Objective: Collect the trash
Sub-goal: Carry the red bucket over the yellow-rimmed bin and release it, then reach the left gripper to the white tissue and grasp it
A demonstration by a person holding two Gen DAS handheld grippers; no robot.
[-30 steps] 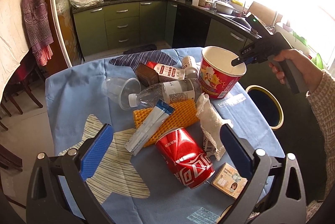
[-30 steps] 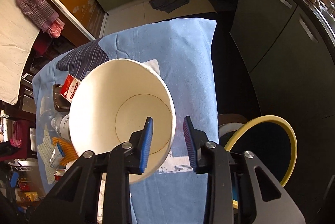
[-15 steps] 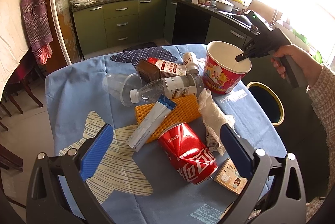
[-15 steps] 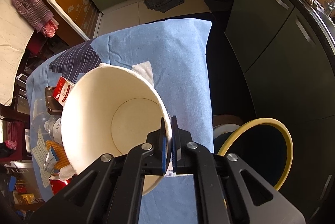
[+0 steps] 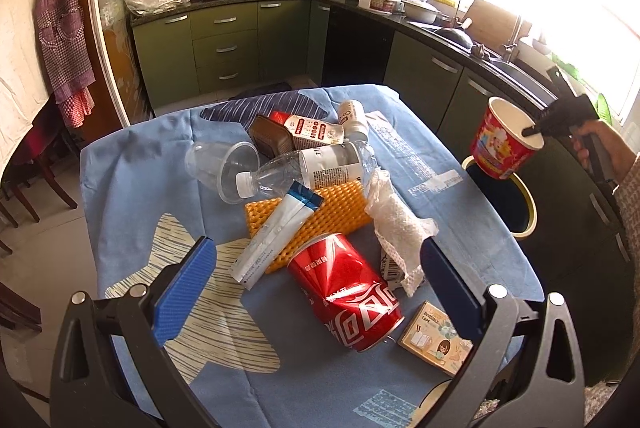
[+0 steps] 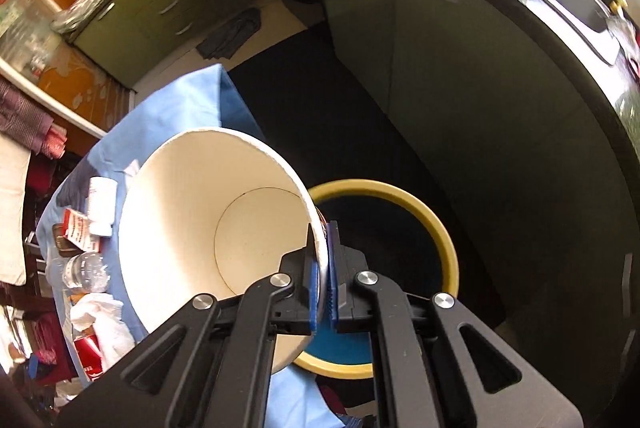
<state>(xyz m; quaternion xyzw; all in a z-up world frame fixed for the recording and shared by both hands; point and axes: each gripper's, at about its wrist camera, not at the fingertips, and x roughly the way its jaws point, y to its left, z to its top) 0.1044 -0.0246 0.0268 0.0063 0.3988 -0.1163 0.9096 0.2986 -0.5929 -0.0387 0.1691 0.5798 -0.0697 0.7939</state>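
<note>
So my right gripper [image 6: 322,260] is clamped on the rim of the red paper bucket [image 5: 505,139], one finger inside, one outside. The bucket is off the table [image 5: 132,188], hanging past its right edge, over the yellow-rimmed bin [image 6: 436,228]. It's tilted and I can see nothing inside it.

Left gripper [image 5: 316,288] is spread wide, gripping nothing, above the near edge of the table. Between its fingers I see the crushed red can [image 5: 344,292], with the white wrapper [image 5: 396,228] and orange foam net [image 5: 320,212] behind, and a clear bottle [image 5: 308,168] toward the middle.
</note>
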